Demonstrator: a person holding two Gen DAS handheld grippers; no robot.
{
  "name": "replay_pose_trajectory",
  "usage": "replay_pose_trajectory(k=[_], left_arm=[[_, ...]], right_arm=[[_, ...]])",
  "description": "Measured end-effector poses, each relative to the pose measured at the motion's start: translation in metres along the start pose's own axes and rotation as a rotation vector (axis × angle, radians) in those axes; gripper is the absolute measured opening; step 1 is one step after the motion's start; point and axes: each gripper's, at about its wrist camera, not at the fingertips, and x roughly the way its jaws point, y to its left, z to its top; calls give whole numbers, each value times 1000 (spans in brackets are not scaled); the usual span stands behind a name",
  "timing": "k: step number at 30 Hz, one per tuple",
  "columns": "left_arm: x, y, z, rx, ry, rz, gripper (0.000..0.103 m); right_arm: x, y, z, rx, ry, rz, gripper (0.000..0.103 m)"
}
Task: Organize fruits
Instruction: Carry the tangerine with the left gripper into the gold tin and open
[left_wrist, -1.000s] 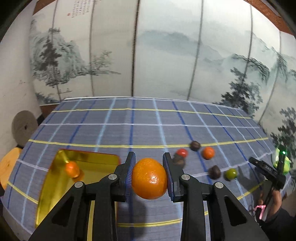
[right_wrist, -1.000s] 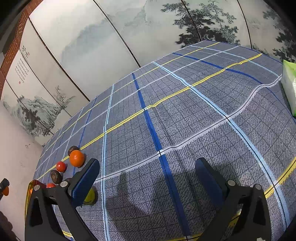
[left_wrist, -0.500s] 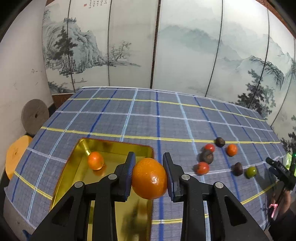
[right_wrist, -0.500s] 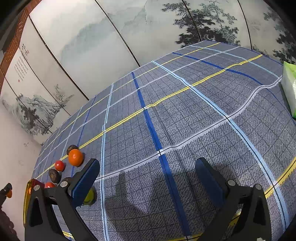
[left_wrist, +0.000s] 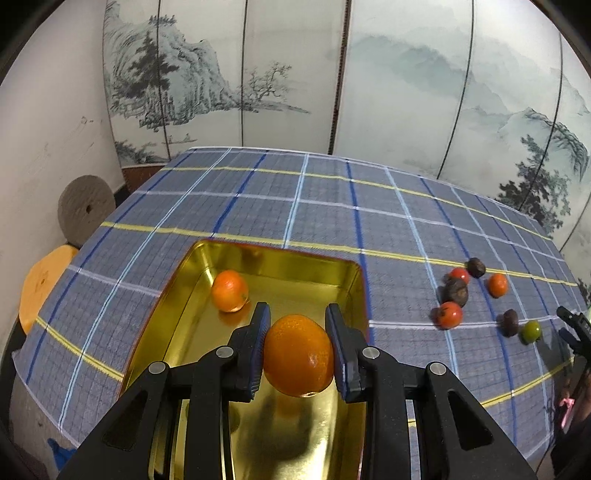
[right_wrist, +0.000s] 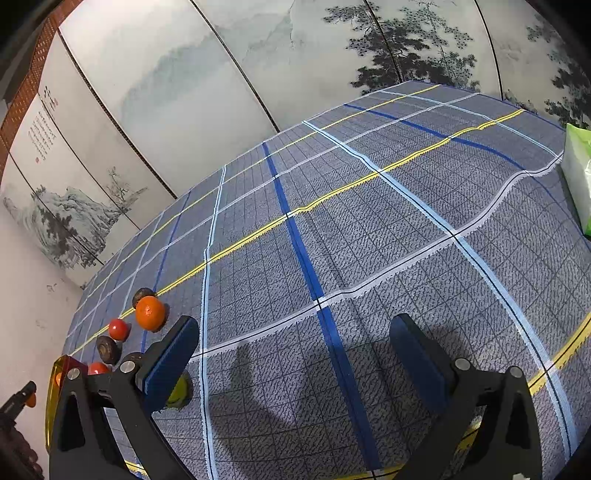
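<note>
Placing step in hand. Left gripper (left_wrist: 298, 347) fingers clamped on an orange (left_wrist: 298, 355), held above the gold tray (left_wrist: 347, 295), near its right wall; a second orange (left_wrist: 229, 290) on the tray floor beyond. Right gripper (right_wrist: 295, 365) fingers wide apart, empty, over bare tabletop (right_wrist: 369, 229). Loose fruit (left_wrist: 450, 314) lying well right of the tray. Next, by judgement: lower into the tray, release, avoid rolling.

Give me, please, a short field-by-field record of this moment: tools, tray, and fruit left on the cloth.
left tool: shut on orange, above gold tray
right tool: open, holding nothing, over the cloth
in tray: one small orange fruit
loose fruit: two red, one orange, three dark brown, one green, clustered on the cloth
</note>
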Motion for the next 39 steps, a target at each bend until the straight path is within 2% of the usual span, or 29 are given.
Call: replay_pose_trajectory(k=[39], left_arm=[[47,7,-30,-16,166,23,32]], right_arm=[[1,1,0,-2,2,-6,103]])
